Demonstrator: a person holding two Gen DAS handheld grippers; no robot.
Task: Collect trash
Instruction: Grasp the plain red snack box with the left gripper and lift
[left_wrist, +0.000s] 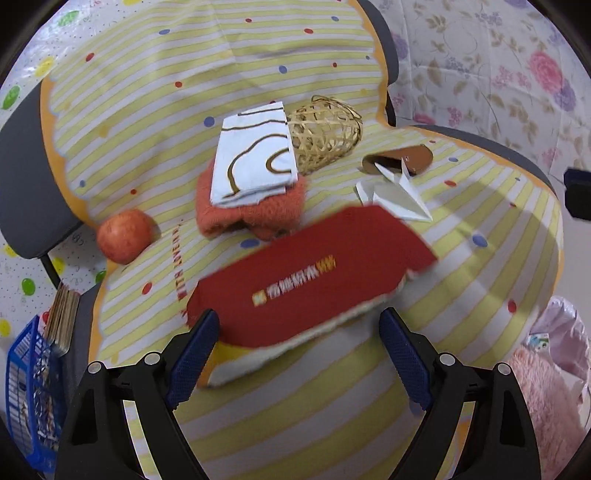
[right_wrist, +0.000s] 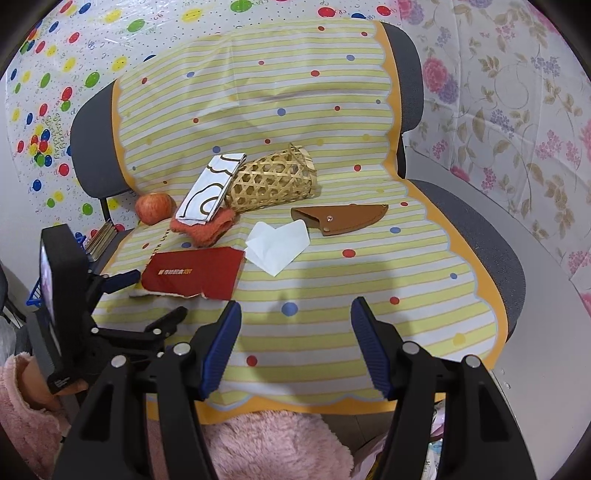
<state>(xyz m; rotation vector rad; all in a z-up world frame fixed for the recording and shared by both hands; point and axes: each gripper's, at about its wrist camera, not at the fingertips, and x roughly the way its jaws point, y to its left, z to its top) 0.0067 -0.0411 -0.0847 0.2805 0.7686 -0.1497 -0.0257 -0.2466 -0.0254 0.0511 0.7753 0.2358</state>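
A flat red packet (left_wrist: 314, 273) with gold lettering and a torn white edge lies on the striped chair cover (left_wrist: 332, 387). My left gripper (left_wrist: 299, 315) is open right over the packet's near edge, one finger on each side, and the pads do not touch it. In the right wrist view the red packet (right_wrist: 192, 275) sits at the left with the left gripper (right_wrist: 151, 297) at its near edge. A folded white paper (right_wrist: 277, 242) lies just right of it. My right gripper (right_wrist: 295, 314) is open above the bare seat front with nothing between its fingers.
On the seat further back lie a brown leather sheath (right_wrist: 340, 218), a tipped bamboo basket (right_wrist: 273, 181), a white patterned cloth (right_wrist: 207, 192) on an orange fuzzy cloth (right_wrist: 207, 230), and an apple (right_wrist: 155, 208). A blue crate (left_wrist: 29, 387) stands left of the chair; a pink fluffy sleeve (right_wrist: 22, 417) is near.
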